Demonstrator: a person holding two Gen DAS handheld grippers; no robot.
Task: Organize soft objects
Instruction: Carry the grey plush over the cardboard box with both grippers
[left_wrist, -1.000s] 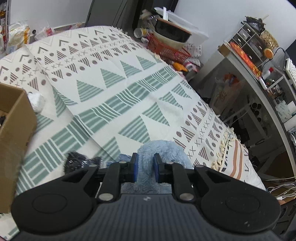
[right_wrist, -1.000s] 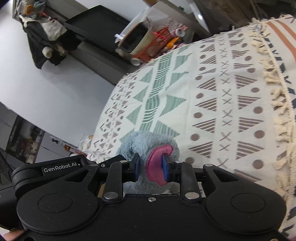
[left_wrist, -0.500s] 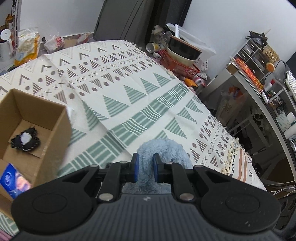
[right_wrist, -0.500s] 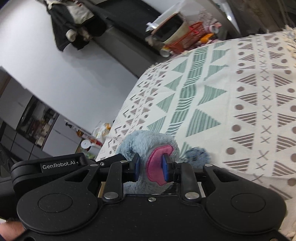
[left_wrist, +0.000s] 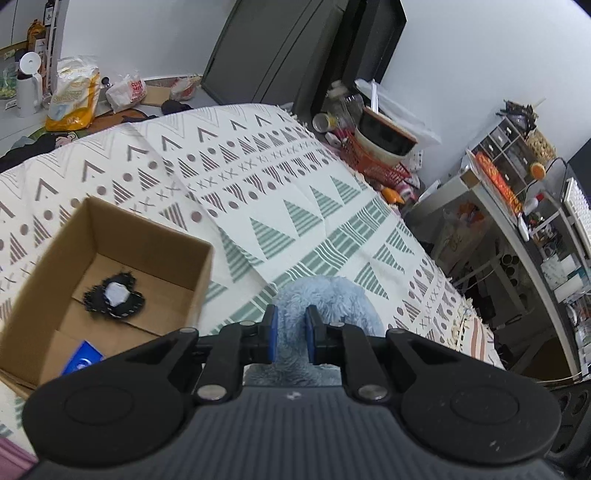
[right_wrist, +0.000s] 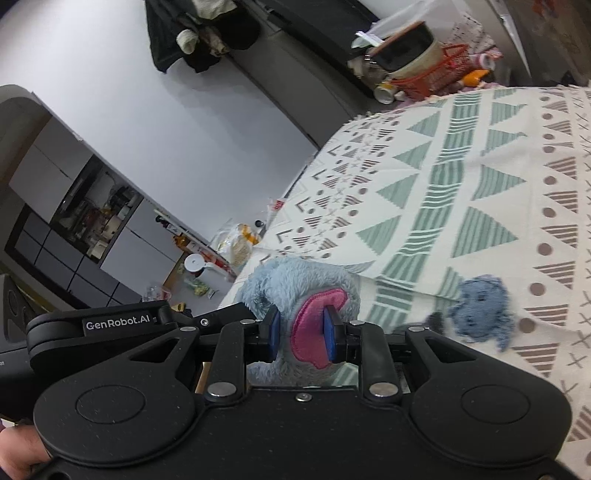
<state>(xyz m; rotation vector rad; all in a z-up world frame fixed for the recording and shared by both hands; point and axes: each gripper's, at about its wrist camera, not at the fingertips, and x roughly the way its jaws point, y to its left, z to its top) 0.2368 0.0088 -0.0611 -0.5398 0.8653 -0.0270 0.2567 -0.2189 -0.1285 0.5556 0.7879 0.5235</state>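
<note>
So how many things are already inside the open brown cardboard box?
2 visible in the cardboard box: a frilly black fabric piece with a white centre on the floor, and a blue packet at the near corner. The left gripper hides part, so more may be there.

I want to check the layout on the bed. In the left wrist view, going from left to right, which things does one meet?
Open brown cardboard box → black frilly cloth piece with a white centre, lying inside it → fluffy light-blue plush toy held in the left gripper → red wire basket beyond the bed edge.
</note>
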